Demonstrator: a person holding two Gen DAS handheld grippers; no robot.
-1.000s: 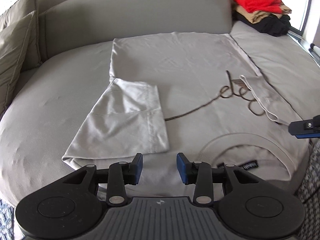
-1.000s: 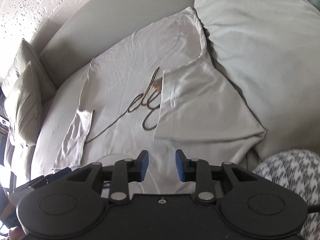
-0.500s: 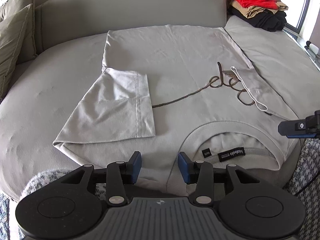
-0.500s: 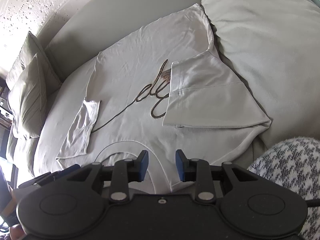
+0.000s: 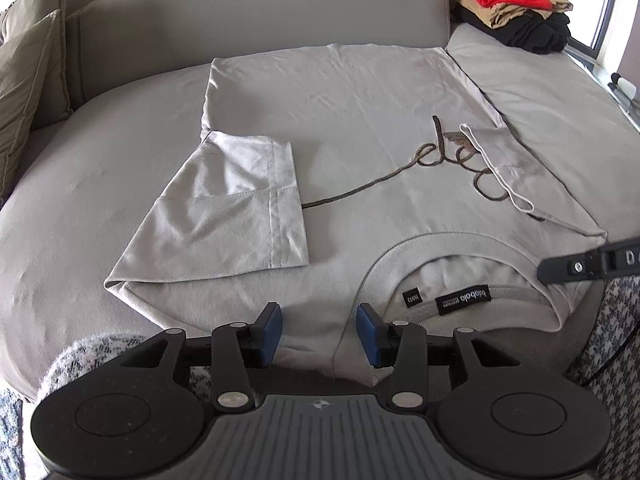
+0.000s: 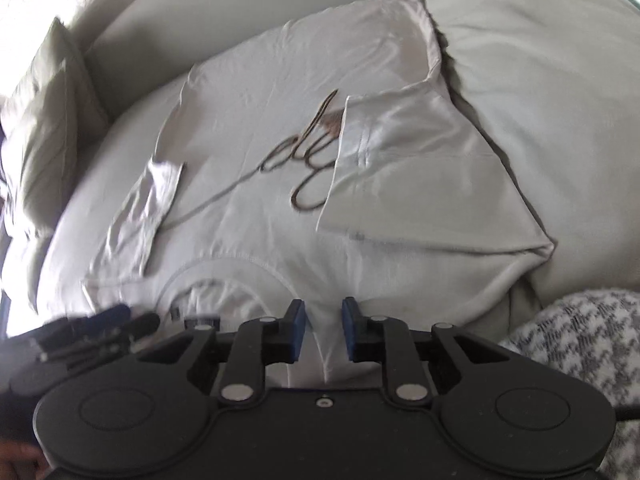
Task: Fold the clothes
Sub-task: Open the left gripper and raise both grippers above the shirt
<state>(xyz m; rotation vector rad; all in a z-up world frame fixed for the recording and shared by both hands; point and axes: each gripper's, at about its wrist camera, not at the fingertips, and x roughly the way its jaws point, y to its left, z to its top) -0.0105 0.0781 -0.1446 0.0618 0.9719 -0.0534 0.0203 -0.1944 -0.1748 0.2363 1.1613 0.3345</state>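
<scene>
A stack of folded clothes, red on top, sits at the sofa's far corner by a window; olive cushions lean at the other end. A pale grey T-shirt lies flat on the grey sofa, both sleeves folded inward, brown script across its chest, collar nearest the cameras. The left gripper hovers half-open over the shoulder edge; the right gripper is closing, shirt fabric between its pads, which do not visibly press it. Houndstooth fabric shows below.
</scene>
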